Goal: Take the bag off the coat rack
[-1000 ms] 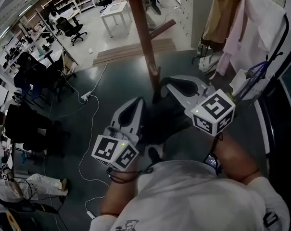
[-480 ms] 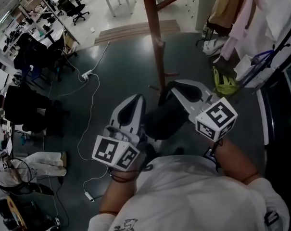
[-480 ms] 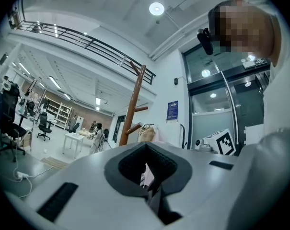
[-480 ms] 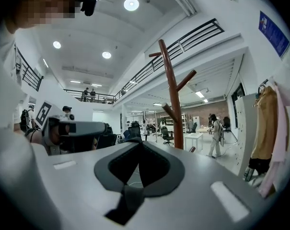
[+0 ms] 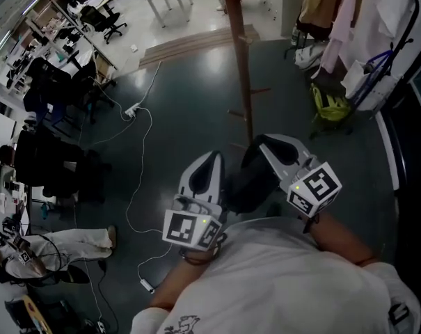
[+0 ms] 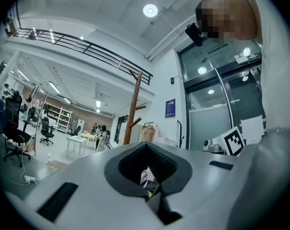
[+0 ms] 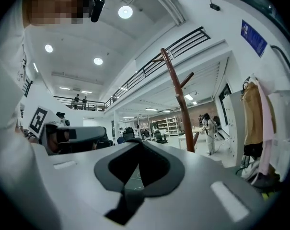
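The brown wooden coat rack (image 5: pixel 242 75) stands ahead of me, its pole rising from the dark floor; no bag shows on the parts of it I can see. It appears in the left gripper view as the coat rack (image 6: pixel 133 107) and in the right gripper view as the coat rack (image 7: pixel 178 102), some way off with bare pegs. My left gripper (image 5: pixel 213 160) and right gripper (image 5: pixel 264 142) are held close to my chest, side by side, both pointing toward the rack. The left gripper (image 6: pixel 145 144) and the right gripper (image 7: pixel 141 142) have jaws closed together with nothing between them.
A garment rail with hanging coats (image 5: pixel 342 19) stands at the right, with a yellow-green bag (image 5: pixel 330 106) on the floor beneath. White cables (image 5: pixel 137 152) trail across the floor at the left. Desks and office chairs (image 5: pixel 92 26) fill the far left; a person sits at the lower left (image 5: pixel 50 252).
The coat rack has drawn farther away and shifted right in the head view. Both grippers stay together near my chest and remain shut.
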Motion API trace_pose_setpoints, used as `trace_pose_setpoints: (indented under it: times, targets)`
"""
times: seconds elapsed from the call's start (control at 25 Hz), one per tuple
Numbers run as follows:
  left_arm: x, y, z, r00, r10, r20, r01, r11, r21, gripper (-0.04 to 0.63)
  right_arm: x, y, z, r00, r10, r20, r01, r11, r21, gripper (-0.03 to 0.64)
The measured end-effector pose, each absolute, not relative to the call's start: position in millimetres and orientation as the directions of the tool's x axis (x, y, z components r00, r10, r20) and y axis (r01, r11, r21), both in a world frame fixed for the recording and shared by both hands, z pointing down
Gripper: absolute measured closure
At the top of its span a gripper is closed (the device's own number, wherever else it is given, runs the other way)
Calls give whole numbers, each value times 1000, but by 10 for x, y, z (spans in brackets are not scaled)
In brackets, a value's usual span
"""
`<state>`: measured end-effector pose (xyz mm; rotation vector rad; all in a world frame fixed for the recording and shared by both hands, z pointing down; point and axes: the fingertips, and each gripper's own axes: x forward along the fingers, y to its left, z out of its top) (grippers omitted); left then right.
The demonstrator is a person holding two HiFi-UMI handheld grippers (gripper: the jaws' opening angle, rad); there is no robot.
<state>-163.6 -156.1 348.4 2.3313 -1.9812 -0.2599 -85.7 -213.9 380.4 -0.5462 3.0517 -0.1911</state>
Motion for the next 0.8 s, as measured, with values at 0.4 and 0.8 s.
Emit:
trace_pose_setpoints:
  times: [0.4, 0.8]
  targets:
    - [-1921, -806, 3803, 259, -966, -13, -959, -258, 113, 595, -1108, -1241, 4114, -859, -513, 4, -508, 850, -139, 594]
    - [-2118, -449, 4265, 278, -960, -38, -956, -281, 82, 595, -1235, -747, 4641, -815, -577, 62, -579, 804, -135, 595]
